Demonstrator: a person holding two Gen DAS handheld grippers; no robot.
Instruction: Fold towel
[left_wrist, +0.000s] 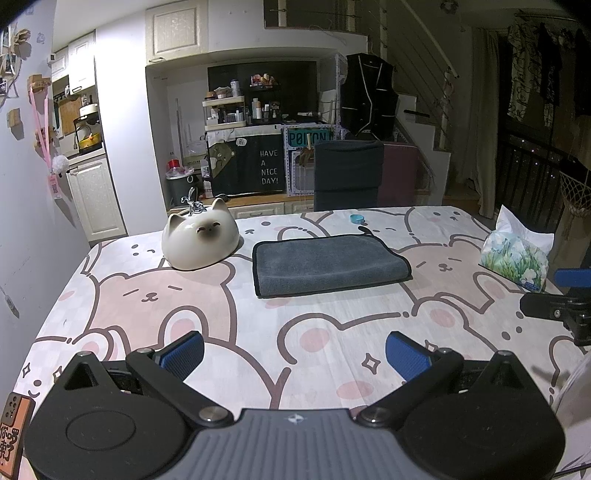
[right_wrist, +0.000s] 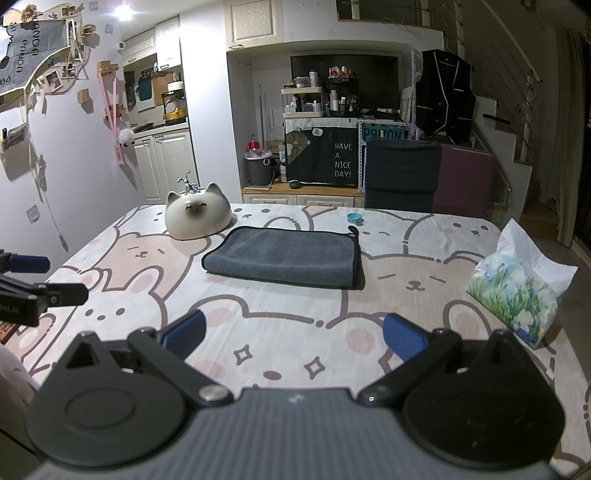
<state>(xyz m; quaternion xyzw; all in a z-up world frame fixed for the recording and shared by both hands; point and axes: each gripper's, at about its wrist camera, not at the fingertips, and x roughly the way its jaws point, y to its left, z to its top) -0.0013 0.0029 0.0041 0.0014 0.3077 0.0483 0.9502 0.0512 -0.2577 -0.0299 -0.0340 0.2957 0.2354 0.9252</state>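
A grey towel (left_wrist: 328, 264) with a dark hem lies folded into a flat rectangle on the table, past its middle; it also shows in the right wrist view (right_wrist: 286, 256). My left gripper (left_wrist: 294, 354) is open and empty, held above the near part of the table, well short of the towel. My right gripper (right_wrist: 293, 336) is open and empty too, near the table's front. Each gripper shows at the edge of the other's view: the right one (left_wrist: 565, 295) and the left one (right_wrist: 33, 284).
A white cat-shaped ceramic bowl (left_wrist: 201, 240) lies upside down left of the towel. A tissue pack (left_wrist: 517, 256) stands at the right edge. A small blue ring (left_wrist: 357, 218) lies behind the towel. A dark chair (left_wrist: 347, 173) stands behind the table (left_wrist: 258, 332).
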